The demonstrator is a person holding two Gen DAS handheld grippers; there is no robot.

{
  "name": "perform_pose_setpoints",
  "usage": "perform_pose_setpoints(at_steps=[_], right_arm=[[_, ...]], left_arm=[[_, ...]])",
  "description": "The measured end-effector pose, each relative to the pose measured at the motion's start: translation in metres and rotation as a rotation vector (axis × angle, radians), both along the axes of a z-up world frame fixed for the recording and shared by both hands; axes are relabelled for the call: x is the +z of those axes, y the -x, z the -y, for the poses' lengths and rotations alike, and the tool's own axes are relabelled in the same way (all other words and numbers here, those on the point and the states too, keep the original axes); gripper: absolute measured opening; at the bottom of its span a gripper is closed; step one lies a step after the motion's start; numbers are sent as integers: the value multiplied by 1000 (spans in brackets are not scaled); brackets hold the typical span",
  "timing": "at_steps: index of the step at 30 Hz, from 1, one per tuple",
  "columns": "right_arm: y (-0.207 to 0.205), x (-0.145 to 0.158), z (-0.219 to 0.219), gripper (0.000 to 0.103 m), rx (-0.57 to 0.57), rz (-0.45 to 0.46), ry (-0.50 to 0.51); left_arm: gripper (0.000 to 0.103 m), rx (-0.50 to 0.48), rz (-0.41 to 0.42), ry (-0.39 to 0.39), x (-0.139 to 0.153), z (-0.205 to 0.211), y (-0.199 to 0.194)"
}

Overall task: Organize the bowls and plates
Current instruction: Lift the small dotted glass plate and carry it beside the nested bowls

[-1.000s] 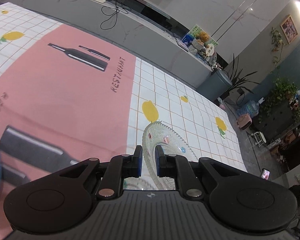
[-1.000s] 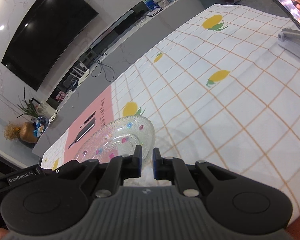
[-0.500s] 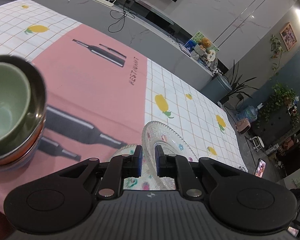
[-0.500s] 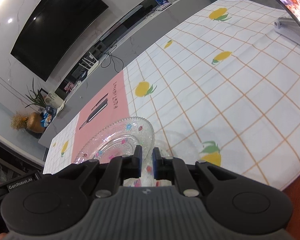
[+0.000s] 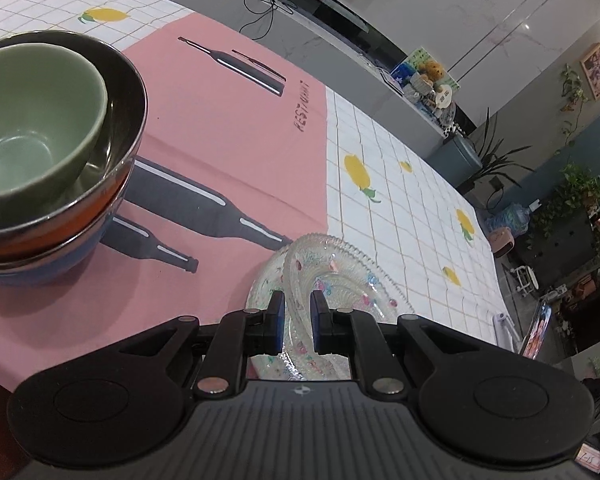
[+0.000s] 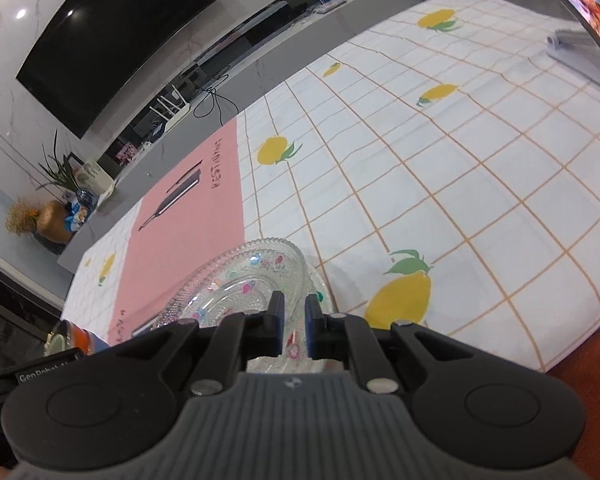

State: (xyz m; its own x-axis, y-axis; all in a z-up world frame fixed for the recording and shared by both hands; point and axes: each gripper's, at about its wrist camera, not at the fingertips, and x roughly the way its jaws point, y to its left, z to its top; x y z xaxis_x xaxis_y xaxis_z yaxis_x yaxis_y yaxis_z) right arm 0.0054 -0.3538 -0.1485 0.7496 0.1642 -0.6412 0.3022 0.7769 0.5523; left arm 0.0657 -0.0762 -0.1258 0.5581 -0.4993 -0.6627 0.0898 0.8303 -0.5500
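Observation:
A clear glass plate (image 5: 340, 276) with coloured flower dots is gripped at two opposite rims. My left gripper (image 5: 296, 310) is shut on one rim and my right gripper (image 6: 294, 314) is shut on the other rim of the same plate (image 6: 240, 284). It hovers low over a second, similar glass plate (image 5: 262, 292) that lies on the tablecloth; its edge also shows in the right wrist view (image 6: 320, 280). To the left stands a stack of bowls: a green bowl (image 5: 32, 120) inside a steel bowl with an orange outside (image 5: 112, 200), on a blue bowl (image 5: 60, 268).
The table wears a pink and white checked cloth (image 5: 400, 208) with lemon prints. A phone on a stand (image 6: 580, 20) stands at the far right corner. The table's near edge (image 6: 560, 364) lies just right of my right gripper. A low grey TV bench runs behind the table.
Both grippers carried the held plate sideways and lower. The bowl stack came into the left view and grew large. A second glass plate now shows under the held one.

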Motion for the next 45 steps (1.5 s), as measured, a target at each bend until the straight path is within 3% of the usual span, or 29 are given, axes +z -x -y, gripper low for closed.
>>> perform_pose_setpoints(at_steps=[13,20,26,31,33,38,42,45], right_arm=[[-1,-2,-11,9,34,-15,103],[0,-3,-18,17,49,-18,152],[2,7,-24,22,57,11,208],[3,6,-23,28,46,6,205],[4,5,-21,30,37,4,196],[5,4,-18,33,20,0,175],[6,3,-16,33,1,1,160],[8,3,-15,22,-7,12,149]], left_arm=[[14,5,-33,-26,-11,2,2],[14,7,-36,-19,-11,0,0],[15,-13,-8,-79,-4,8,4],[27,-21,26,-113,1,11,7],[35,-12,67,-160,6,12,10],[40,-7,80,-192,7,14,9],[39,-20,44,-160,-1,11,5],[24,-24,35,-162,-3,12,7]])
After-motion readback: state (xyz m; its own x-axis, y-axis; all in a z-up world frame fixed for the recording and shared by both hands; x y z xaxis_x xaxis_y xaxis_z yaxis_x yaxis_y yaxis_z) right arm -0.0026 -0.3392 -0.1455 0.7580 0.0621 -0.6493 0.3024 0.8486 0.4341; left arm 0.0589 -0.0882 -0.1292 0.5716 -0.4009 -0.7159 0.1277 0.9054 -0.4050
